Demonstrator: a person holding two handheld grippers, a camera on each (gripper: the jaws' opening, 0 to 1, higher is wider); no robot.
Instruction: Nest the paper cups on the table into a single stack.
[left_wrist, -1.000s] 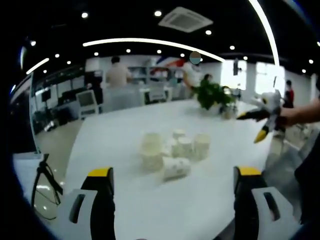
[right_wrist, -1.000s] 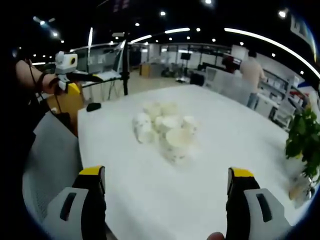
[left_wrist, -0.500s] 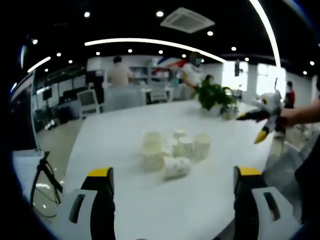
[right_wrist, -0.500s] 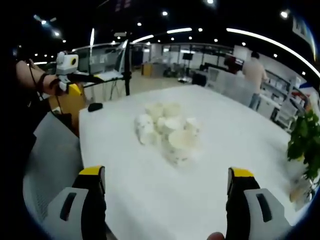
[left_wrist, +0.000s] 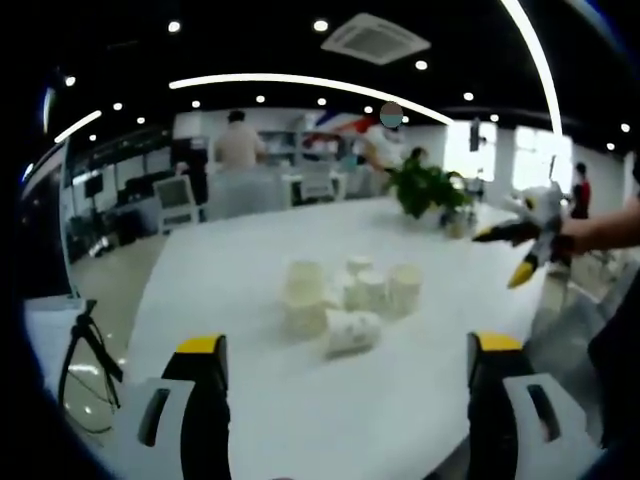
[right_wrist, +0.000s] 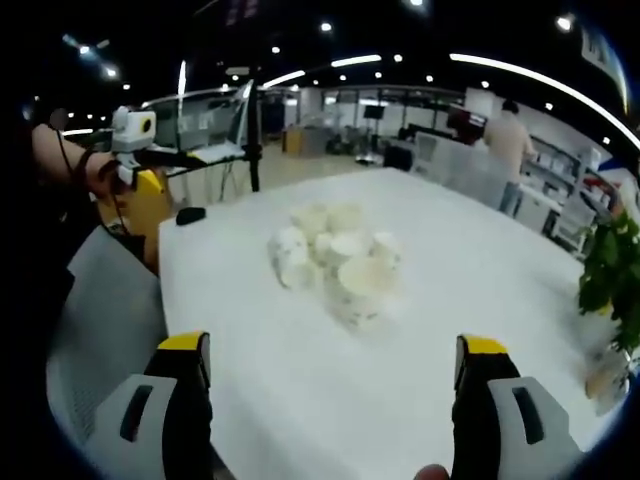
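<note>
The paper cups (left_wrist: 345, 300) sit bunched together near the middle of the white table (left_wrist: 230, 270), well ahead of both tools; blur and distance prevent a firm count, and it cannot be told from either view which cups touch or overlap. In the left gripper view one printed cup (left_wrist: 352, 332) lies on its side at the near edge of the cluster, while a taller pale cup (left_wrist: 303, 296) stands upright to its left; the rest are short cylinders, partly hiding one another. In the right gripper view the same cluster (right_wrist: 335, 258) appears with one cup (right_wrist: 360, 288) tipped toward the camera, its round mouth facing forward; any print on the cups is illegible. The table surface is smooth, matt and bright, washing out the cup outlines. The left gripper (left_wrist: 345, 420) shows two grey jaws with yellow tips spread wide apart, nothing between them, their bases cut off by the frame. The right gripper (right_wrist: 335, 415) is likewise spread wide and holds nothing. A leafy potted plant (left_wrist: 425, 190) stands at the far side of the table; in the right gripper view it is cut off at the edge. A small dark object (right_wrist: 190, 214) lies near a table corner, too small to identify. People in the background are blurred.
</note>
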